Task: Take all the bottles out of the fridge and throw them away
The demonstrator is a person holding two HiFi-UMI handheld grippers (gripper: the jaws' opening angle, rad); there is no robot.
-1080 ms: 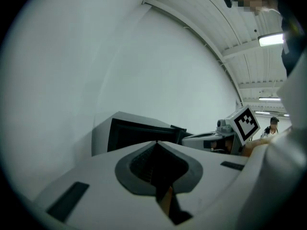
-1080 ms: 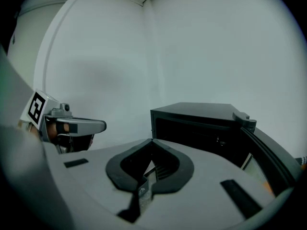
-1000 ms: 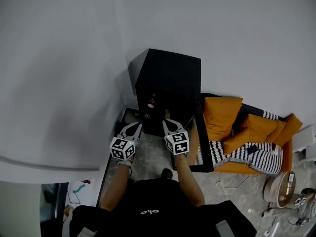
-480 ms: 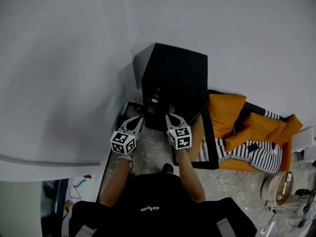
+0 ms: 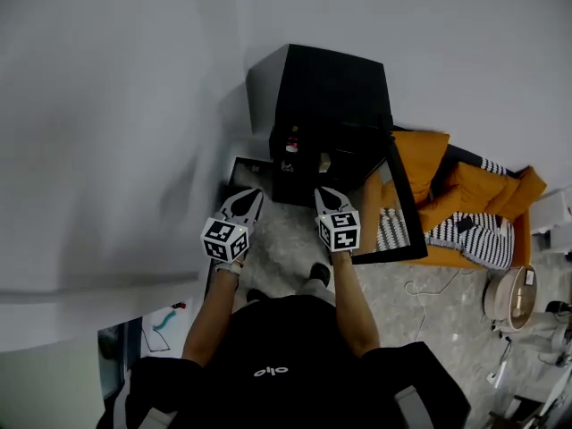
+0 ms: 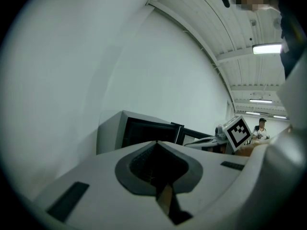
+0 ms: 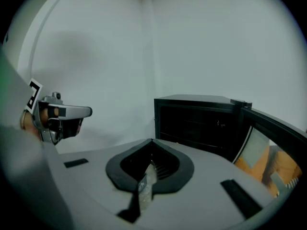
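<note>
**Me:** A plain grey wall (image 5: 134, 105) stood behind, a speckled floor (image 5: 284, 250) lay under my feet, and the black fridge (image 5: 332, 86) sat in the corner. Its door (image 5: 399, 206) was swung out to my right, beside some orange cushions (image 5: 420, 157).

**Friend:** And the bottles?

**Me:** Inside, on the shelves. From the head view I made out one red-capped bottle (image 5: 290, 143) near the left of the opening. The rest was too dark and small to count.

**Friend:** Your tools?

**Me:** The left gripper (image 5: 248, 198) and the right gripper (image 5: 327, 197) each had their jaws pressed together with nothing between them. They were side by side, just short of the opening and touching no bottle.

**Friend:** So how would you have gone at it?

**Me:** I judged the jaws had to spread before going in, wide enough for a bottle's body. I'd have sent one gripper in level and minded the door edge. I'd have closed round the bottle's middle rather than its cap, then lifted it clear before drawing back. The other gripper belonged outside, so the two wouldn't crowd each other. No view showed me a bin.
</note>
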